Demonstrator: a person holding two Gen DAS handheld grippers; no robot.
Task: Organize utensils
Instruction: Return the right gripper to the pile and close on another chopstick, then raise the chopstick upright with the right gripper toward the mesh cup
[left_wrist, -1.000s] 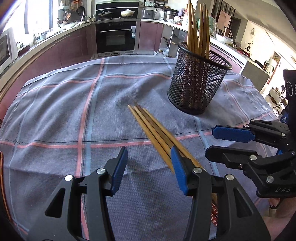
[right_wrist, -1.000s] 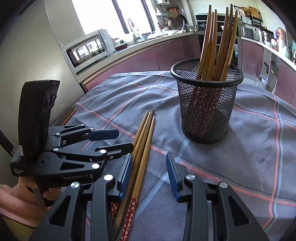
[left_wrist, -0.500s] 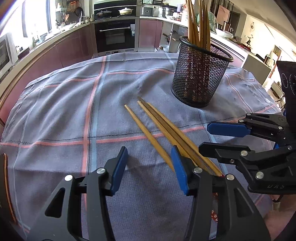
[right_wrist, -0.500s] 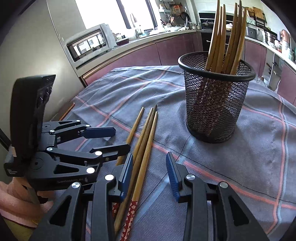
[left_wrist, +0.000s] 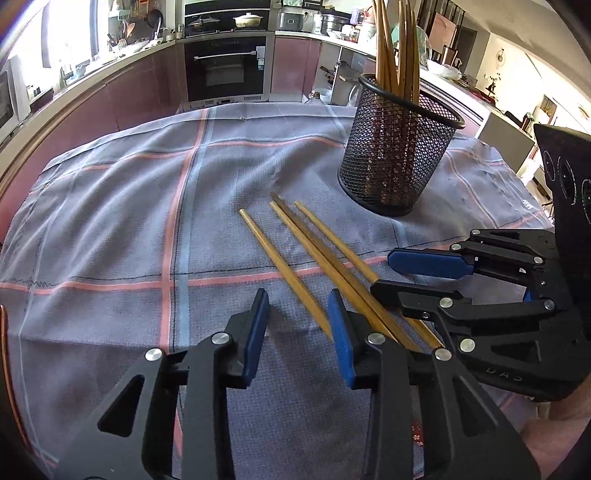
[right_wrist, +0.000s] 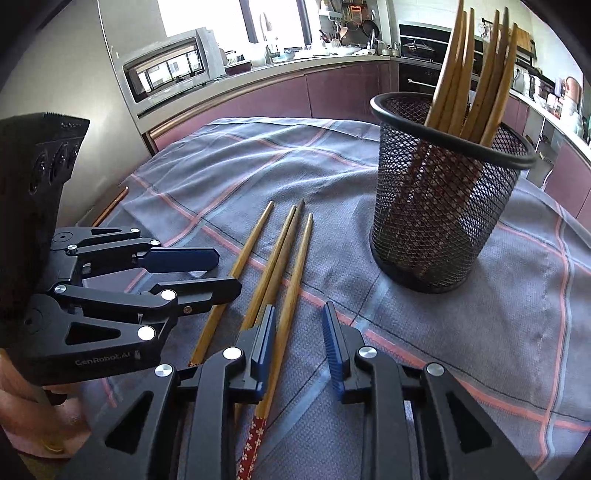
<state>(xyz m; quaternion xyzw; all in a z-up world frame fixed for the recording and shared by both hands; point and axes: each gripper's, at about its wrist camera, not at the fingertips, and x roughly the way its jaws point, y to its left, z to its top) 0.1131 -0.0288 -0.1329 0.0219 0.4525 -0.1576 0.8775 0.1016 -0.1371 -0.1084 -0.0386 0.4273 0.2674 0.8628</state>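
Several wooden chopsticks (left_wrist: 314, 251) lie side by side on the checked tablecloth (left_wrist: 129, 221); they also show in the right wrist view (right_wrist: 280, 258), with red patterned ends near me. A black mesh holder (left_wrist: 395, 162) stands behind them with several chopsticks upright in it; it also shows in the right wrist view (right_wrist: 443, 206). My left gripper (left_wrist: 299, 328) is open and empty, just left of the loose chopsticks' near ends. My right gripper (right_wrist: 299, 339) is open and empty, low over the rightmost chopstick. Each gripper shows in the other's view, the right (left_wrist: 424, 273) and the left (right_wrist: 207, 269).
The cloth covers a table with a wooden edge (right_wrist: 110, 206) at the left. Kitchen counters, an oven (left_wrist: 225, 70) and a microwave (right_wrist: 170, 70) stand beyond the table. The holder stands to the right of the loose chopsticks.
Both grippers have drawn back and down toward the chopsticks' near ends. One chopstick has separated to the left of the bundle. Both grippers stay open.
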